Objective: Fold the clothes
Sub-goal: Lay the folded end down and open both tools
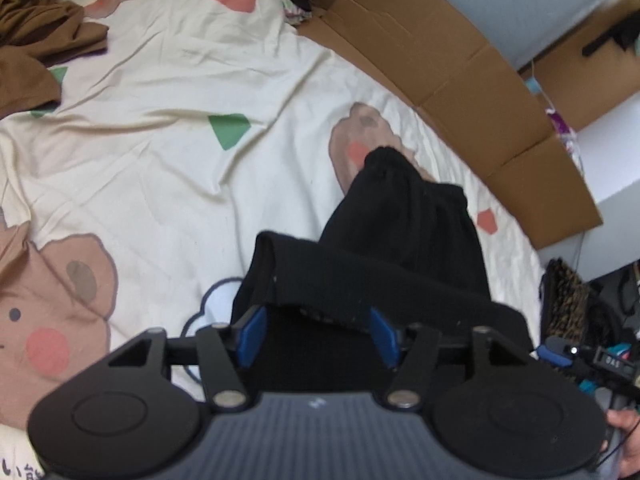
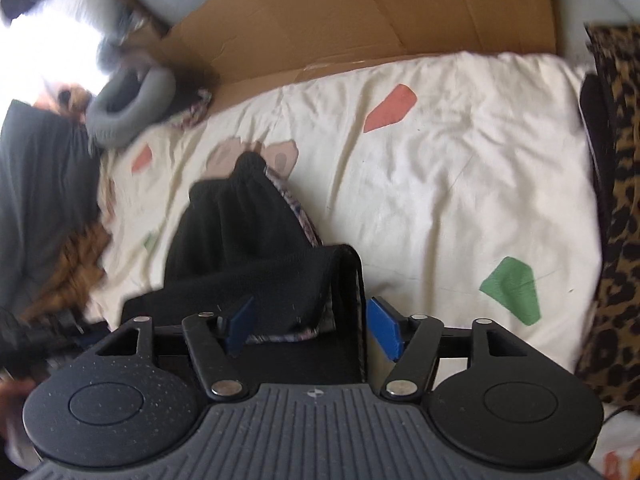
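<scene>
Here, both claws spread: left claw (image 1: 318,334) and right claw (image 2: 312,328) straddling black garment (image 1: 400,240) on bed (image 1: 160,160); cardboard (image 1: 460,80) alongside.

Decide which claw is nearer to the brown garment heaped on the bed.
Left, probably. The brown garment lies across the bedspread from the left claw; the right claw works farther along, over the black garment.

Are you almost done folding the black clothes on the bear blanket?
Partly. The black garment already looks folded over once, lying doubled on the bear blanket. Right now the left gripper and right gripper both stand open around its near edge, not pinching it. Still left: possibly another fold, and the brown garment lies crumpled at the far corner, unfolded.
</scene>
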{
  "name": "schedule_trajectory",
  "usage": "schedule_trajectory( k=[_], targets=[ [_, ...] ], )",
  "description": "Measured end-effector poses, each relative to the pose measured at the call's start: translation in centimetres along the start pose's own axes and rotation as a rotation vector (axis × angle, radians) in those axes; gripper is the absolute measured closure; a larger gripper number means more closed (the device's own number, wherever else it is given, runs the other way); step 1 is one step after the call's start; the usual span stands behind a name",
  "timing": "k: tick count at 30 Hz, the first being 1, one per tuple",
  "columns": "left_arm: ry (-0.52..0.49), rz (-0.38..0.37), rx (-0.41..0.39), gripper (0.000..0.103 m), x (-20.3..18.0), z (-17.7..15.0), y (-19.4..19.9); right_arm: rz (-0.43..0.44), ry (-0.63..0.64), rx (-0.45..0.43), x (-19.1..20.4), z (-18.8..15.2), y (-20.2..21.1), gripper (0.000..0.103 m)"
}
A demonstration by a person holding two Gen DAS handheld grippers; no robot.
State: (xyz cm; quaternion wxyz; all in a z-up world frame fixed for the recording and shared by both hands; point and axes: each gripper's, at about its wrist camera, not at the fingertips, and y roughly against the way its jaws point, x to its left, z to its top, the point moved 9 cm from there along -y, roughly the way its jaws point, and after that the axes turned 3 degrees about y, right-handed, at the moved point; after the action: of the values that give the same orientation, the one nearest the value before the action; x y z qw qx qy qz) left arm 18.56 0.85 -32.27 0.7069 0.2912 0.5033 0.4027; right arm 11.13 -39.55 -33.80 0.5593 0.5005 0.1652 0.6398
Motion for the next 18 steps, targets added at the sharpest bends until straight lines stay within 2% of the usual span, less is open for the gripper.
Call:
schedule_trajectory(
  k=[3, 10, 14, 18],
  targets=[
    [-0.026, 0.054, 0.007, 0.027, 0.2, -1.0, -1.1, -0.040, 0.088, 0.024, 1.0, -1.1, -0.8, 0.032],
    [-0.138, 0.162, 0.054, 0.027, 0.7, -2.7, -4.4, -0.152, 0.215, 0.073, 1.3, -3.3, -3.5, 0.032],
    [-0.163, 0.214, 0.059, 0.027, 1.2, -2.5, -5.7, -0.205, 0.289, 0.087, 1.3, -4.3, -4.7, 0.032],
    [-0.203, 0.240, 0.050, 0.023, 1.3, -1.8, -6.6, -0.236, 0.309, 0.088, 0.7, -4.5, -5.9, 0.032]
  ],
)
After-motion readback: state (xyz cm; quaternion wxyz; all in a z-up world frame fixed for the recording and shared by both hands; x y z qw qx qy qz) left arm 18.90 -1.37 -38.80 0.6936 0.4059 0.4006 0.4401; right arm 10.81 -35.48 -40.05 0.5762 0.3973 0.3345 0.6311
